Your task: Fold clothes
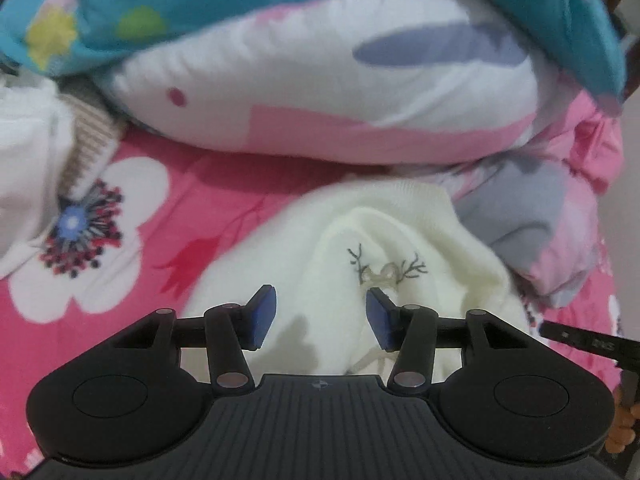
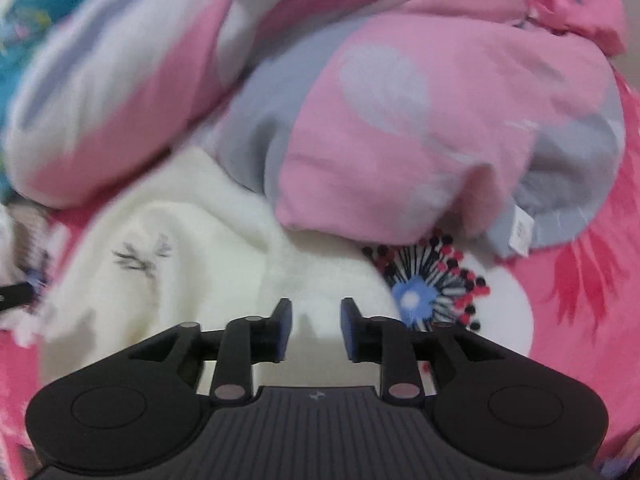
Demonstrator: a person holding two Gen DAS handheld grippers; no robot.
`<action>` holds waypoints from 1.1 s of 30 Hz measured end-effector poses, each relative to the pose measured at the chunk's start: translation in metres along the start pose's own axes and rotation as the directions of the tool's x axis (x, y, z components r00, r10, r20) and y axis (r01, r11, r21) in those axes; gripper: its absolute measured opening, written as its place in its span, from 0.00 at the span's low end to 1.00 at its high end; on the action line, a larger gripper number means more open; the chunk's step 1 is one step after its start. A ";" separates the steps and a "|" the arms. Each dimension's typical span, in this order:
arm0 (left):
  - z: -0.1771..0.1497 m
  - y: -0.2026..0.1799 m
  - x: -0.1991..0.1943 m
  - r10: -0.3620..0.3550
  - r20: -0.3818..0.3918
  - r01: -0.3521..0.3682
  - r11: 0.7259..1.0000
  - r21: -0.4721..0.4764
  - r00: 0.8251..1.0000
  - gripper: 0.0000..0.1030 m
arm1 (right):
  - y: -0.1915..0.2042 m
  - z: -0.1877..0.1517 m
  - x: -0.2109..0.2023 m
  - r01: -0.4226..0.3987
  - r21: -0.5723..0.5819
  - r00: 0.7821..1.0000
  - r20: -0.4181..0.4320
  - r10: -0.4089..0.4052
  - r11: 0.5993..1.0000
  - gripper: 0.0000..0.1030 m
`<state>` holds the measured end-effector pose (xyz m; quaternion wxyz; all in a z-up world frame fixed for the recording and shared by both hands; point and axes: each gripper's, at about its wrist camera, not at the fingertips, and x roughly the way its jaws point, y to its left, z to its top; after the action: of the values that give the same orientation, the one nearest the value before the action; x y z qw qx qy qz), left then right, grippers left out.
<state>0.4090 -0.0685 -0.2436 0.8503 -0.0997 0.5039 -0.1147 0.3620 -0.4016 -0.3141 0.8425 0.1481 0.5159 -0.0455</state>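
A cream-white knitted sweater with a small grey antler motif [image 1: 384,248] lay bunched on the pink flowered bedsheet [image 1: 224,200], its folds heaped rather than flat, so as a judgement it was not yet in a tidy folded shape. Its far edge ran up against a puffy white-and-pink printed pillow [image 1: 320,92], and on its right a pink-and-grey stuffed cushion [image 2: 420,128] pressed onto it, probably because the bed was crowded and the garment had only a small free patch.

The left gripper [image 1: 321,316] hung low over the near part of the sweater with its blue pads spread apart and nothing between them, the antler motif just beyond the tips. The right gripper [image 2: 316,330] stood likewise over the garment's right near portion, jaws parted and empty (its gap looked narrower than the left's). Both faced the cloth from the near side, which suits taking hold of an edge, though which edge could not be told.

At the far left lay other white and beige ribbed clothing [image 1: 80,140], heaped, well apart from the sweater.
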 end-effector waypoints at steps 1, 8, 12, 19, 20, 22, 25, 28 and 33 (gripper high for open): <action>-0.004 0.002 -0.016 0.000 0.012 0.000 1.000 0.009 1.000 0.49 | -0.005 -0.004 -0.015 -0.010 0.006 1.000 0.020 0.010 1.000 0.37; -0.024 0.013 -0.109 -0.005 0.078 0.004 1.000 0.007 0.997 0.51 | -0.018 -0.046 -0.136 -0.092 0.099 0.992 0.097 0.082 0.991 0.40; -0.040 0.013 -0.136 -0.011 0.051 0.010 1.000 0.010 0.999 0.52 | 0.002 -0.070 -0.187 -0.110 0.111 0.988 0.122 0.097 0.988 0.44; -0.081 0.016 -0.149 -0.007 -0.036 0.012 0.992 0.123 0.999 0.52 | 0.042 -0.114 -0.208 -0.101 0.121 0.989 0.123 0.086 0.988 0.45; -0.087 0.019 -0.148 -0.011 -0.047 0.017 0.992 0.124 0.999 0.52 | 0.047 -0.119 -0.208 -0.096 0.120 0.989 0.122 0.081 0.988 0.45; -0.099 0.026 -0.146 -0.018 -0.072 0.027 0.992 0.126 0.997 0.52 | 0.058 -0.131 -0.208 -0.087 0.120 0.990 0.121 0.073 0.989 0.45; -0.117 0.036 -0.138 -0.004 -0.119 0.020 0.991 0.135 0.993 0.52 | 0.073 -0.147 -0.208 -0.074 0.119 0.991 0.118 0.060 0.990 0.45; -0.130 0.044 -0.126 0.022 -0.150 0.001 0.989 0.149 0.988 0.52 | 0.089 -0.164 -0.208 -0.060 0.118 0.992 0.116 0.047 0.991 0.46; -0.139 0.059 -0.102 0.092 -0.166 -0.070 0.988 0.137 0.982 0.52 | 0.093 -0.168 -0.180 -0.034 0.088 0.995 0.101 0.025 0.996 0.45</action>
<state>0.2449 0.0101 -0.2411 0.8124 -0.0131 0.5703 -0.1208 0.1557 -0.2773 -0.2075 0.8603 0.1909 0.4684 -0.0635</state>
